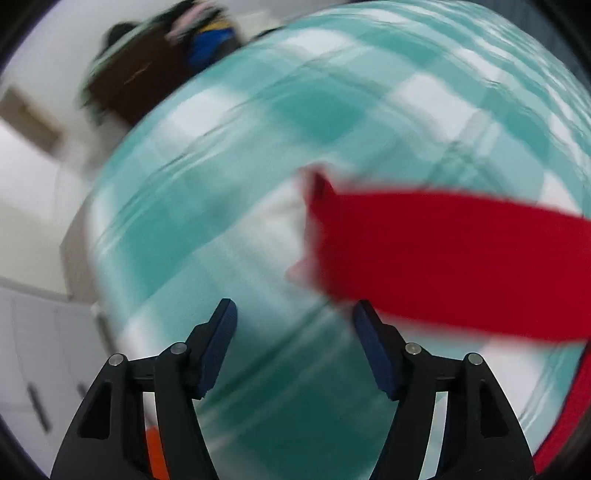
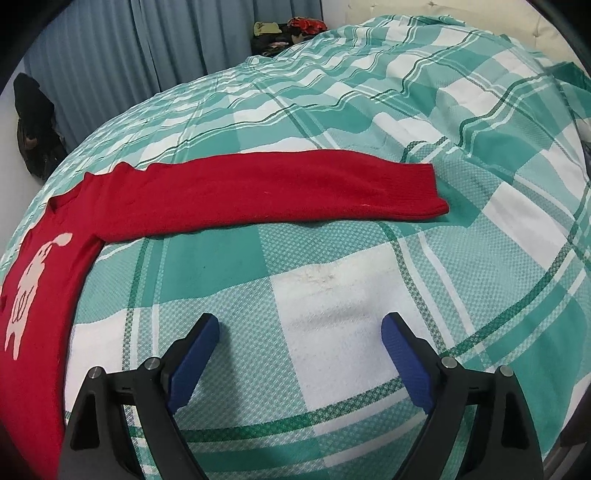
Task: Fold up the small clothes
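Spread wide under both cameras is the bed with its teal-and-white checked cover (image 2: pixel 332 295), lightly rumpled toward the far right. Behind it hang blue-grey pleated curtains (image 2: pixel 110 48), and a dark heap of clothes (image 2: pixel 284 33) sits past the far edge of the bed. On the cover lies the red knitted sweater with a pale animal figure on its front (image 2: pixel 37 277), flat on the bed at the left of the right wrist view, one long sleeve (image 2: pixel 277 192) stretched straight out to the right, its cuff resting on the checks. Over on the left wrist view everything is smeared by motion blur, but the other red sleeve (image 1: pixel 443 266) shows as a broad band running in from the right edge, just beyond the right-hand finger. The left gripper (image 1: pixel 293 314) has its blue-padded fingers spread apart with nothing between them. The right gripper (image 2: pixel 301 325) is likewise released, fingers wide, hovering over a white square of the cover, clear of the sweater.
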### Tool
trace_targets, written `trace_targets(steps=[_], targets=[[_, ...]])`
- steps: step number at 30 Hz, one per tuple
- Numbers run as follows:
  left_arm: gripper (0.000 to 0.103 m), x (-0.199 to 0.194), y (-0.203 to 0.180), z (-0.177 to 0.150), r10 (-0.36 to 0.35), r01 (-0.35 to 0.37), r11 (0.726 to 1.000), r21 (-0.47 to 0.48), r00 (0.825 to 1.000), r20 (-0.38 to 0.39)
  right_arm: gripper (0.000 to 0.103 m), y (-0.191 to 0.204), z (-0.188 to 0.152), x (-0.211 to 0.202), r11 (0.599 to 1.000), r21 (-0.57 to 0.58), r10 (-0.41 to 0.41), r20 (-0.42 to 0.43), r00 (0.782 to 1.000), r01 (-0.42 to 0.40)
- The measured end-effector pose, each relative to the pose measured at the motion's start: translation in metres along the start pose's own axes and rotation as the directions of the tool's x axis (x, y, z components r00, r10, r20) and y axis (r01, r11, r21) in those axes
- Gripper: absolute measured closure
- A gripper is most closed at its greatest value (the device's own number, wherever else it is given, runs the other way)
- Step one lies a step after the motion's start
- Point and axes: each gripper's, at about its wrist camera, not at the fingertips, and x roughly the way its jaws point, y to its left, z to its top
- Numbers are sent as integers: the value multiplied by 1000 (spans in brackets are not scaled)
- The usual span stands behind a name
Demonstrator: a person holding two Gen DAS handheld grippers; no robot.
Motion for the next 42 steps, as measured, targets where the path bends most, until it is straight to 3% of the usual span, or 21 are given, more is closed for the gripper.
trace_targets(steps=[4,6,8,10,12,13,15,16,17,18,20,23,26,27,29,30,32,33,37,39,42], targets=[[36,-10,61,-21,-12,16,997,-71,999,48,9,2,1,5,1000,-6,-3,0,1000,3],[33,-19,64,-20,-73,80,995,-66,992,107,8,4,1,6,1000,-12,-9,1,1000,9],[30,-25,43,-15,-155,156,988,4,976,150,8,4,1,6,1000,-12,-10,2,1000,10],[29,-25,9,-9,-300,281,950,138,942,149,8,3,0,4,1000,-4,-6,2,1000,6],[30,-23,-18,2,-350,314,925,213,923,160,8,2,-2,2,1000,1,-7,2,1000,7],[30,-20,-28,11,-341,296,927,232,921,186,8,2,-2,1,1000,2,-7,2,1000,7],[28,4,-35,32,-226,182,957,226,955,191,8,3,-4,-1,1000,-3,-9,-1,1000,9],[28,29,-33,41,-105,80,979,190,986,129,8,3,-4,-1,1000,-7,-9,-3,1000,9],[28,45,-26,45,-64,52,987,152,995,75,8,3,-4,-2,1000,-8,-8,-5,1000,8],[28,49,-14,47,-101,94,990,105,992,69,8,3,-4,-4,1000,-4,-7,-8,1000,7],[31,32,6,41,-79,72,996,58,990,120,8,1,-2,-17,1000,28,14,10,1000,-15],[29,-12,6,9,-172,141,979,149,960,220,8,9,-7,-47,998,31,60,81,995,-63],[21,-64,-14,-47,-333,250,923,294,899,284,8,36,-20,-70,989,-42,143,87,986,-140],[20,-83,-27,-76,-416,303,880,365,864,284,8,51,-28,-80,979,-80,194,82,978,-188],[19,-105,-57,-110,-501,355,820,448,824,264,8,75,-40,-93,957,-137,267,68,961,-256],[19,-115,-75,-136,-555,389,771,505,798,234,8,89,-47,-101,942,-170,303,63,951,-289],[19,-126,-104,-164,-609,418,702,576,772,183,8,119,-60,-114,909,-234,364,43,930,-345],[19,-126,-123,-186,-623,417,662,623,768,148,8,131,-65,-117,892,-257,392,27,920,-372],[19,-116,-154,-235,-604,378,586,717,794,75,8,171,-92,-120,819,-346,464,-69,883,-458],[19,-105,-158,-250,-563,330,581,744,823,74,8,181,-107,-117,792,-395,461,-113,880,-466],[12,-103,-153,-257,-551,300,576,761,830,90,8,185,-127,-104,793,-443,377,-180,908,-417]])
